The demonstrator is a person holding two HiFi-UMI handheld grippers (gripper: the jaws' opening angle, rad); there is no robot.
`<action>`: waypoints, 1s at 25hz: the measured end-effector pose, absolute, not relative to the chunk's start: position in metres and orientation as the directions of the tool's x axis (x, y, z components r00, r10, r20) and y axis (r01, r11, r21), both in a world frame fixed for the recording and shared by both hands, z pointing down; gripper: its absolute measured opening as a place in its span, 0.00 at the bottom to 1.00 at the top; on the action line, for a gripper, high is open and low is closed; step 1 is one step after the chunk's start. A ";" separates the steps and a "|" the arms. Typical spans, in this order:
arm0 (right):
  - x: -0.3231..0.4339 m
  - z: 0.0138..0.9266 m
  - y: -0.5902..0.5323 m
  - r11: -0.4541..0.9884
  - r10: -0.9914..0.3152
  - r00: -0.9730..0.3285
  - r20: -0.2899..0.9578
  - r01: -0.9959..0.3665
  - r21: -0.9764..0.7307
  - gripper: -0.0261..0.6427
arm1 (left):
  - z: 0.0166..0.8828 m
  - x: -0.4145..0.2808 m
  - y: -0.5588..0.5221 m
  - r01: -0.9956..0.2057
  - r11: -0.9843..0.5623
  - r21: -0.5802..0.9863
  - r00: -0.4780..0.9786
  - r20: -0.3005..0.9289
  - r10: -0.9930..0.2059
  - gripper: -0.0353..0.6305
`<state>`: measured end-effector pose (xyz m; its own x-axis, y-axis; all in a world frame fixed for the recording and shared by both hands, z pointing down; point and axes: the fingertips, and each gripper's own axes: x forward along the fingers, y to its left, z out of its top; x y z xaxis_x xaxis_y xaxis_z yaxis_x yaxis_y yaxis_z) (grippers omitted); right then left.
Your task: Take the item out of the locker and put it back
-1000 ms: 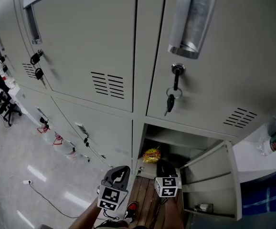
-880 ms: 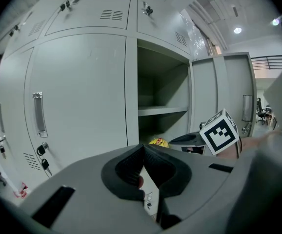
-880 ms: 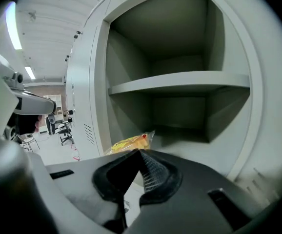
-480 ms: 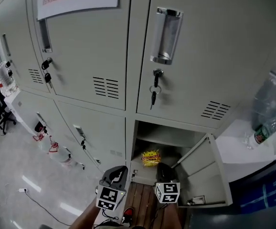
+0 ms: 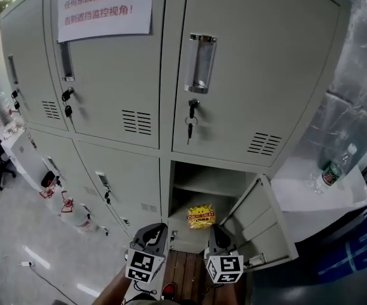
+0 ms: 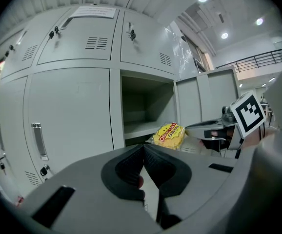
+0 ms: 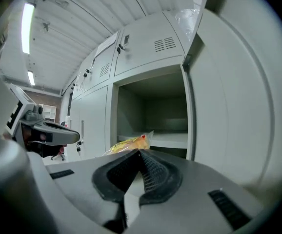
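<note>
The left gripper point(image 5: 156, 232) is shut tight with nothing in it. The right gripper point(image 5: 216, 235) is shut tight and empty too. Both point at the open locker point(image 5: 206, 182). The yellow packet point(image 5: 201, 216) lies inside, under the shelf, at 12 o'clock from the grippers and apart from both. The door point(image 5: 260, 224) hangs open at 2 o'clock.

To do this well, I think one gripper should open wide first. Then it should go straight in and pinch the packet's edge softly.

The packet's red band has words too small to read. The paper sign point(image 5: 101, 5) at 11 o'clock says "任何东西都不能放!" and "否则遮挡监控视角!".
</note>
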<state>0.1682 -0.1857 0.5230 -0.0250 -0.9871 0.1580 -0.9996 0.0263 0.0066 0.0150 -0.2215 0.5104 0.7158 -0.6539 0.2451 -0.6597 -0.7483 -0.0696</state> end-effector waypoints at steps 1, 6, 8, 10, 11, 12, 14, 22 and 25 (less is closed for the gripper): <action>0.169 0.519 -0.181 0.021 -0.989 -0.020 0.148 -1.000 0.008 0.06 | 0.509 0.014 -0.220 -0.658 -0.749 -0.071 0.718 0.241 -0.653 0.09; 0.173 0.506 -0.155 -0.001 -0.993 0.000 0.119 -1.000 -0.010 0.06 | 0.501 0.013 -0.213 -0.653 -0.754 -0.075 0.724 0.229 -0.650 0.09; 0.175 0.505 -0.143 -0.014 -0.994 0.011 0.112 -1.000 -0.022 0.06 | 0.499 0.014 -0.209 -0.647 -0.759 -0.076 0.730 0.227 -0.645 0.09; 0.176 0.504 -0.133 -0.027 -0.994 0.024 0.107 -0.999 -0.030 0.06 | 0.499 0.015 -0.206 -0.641 -0.764 -0.075 0.735 0.227 -0.639 0.09; 0.176 0.504 -0.128 -0.033 -0.994 0.030 0.105 -0.999 -0.034 0.06 | 0.500 0.016 -0.204 -0.638 -0.767 -0.073 0.738 0.228 -0.635 0.09; 0.176 0.504 -0.124 -0.039 -0.994 0.035 0.103 -0.999 -0.037 0.06 | 0.501 0.017 -0.202 -0.634 -0.770 -0.072 0.740 0.229 -0.632 0.09; 0.175 0.505 -0.117 -0.051 -0.994 0.046 0.102 -0.998 -0.041 0.06 | 0.503 0.019 -0.199 -0.628 -0.775 -0.069 0.745 0.234 -0.625 0.09; 0.175 0.503 -0.112 -0.055 -0.994 0.052 0.099 -0.998 -0.031 0.06 | 0.507 0.024 -0.195 -0.612 -0.788 -0.065 0.756 0.246 -0.607 0.09; 0.176 0.504 -0.113 -0.056 -0.994 0.053 0.100 -0.998 -0.033 0.06 | 0.507 0.025 -0.195 -0.611 -0.789 -0.068 0.756 0.246 -0.607 0.09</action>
<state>0.1761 -0.1130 0.5044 0.0528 -0.9936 0.0999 -0.9979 -0.0564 -0.0331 0.0251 -0.1950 0.5073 0.7559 -0.6068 0.2458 -0.6111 -0.7887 -0.0678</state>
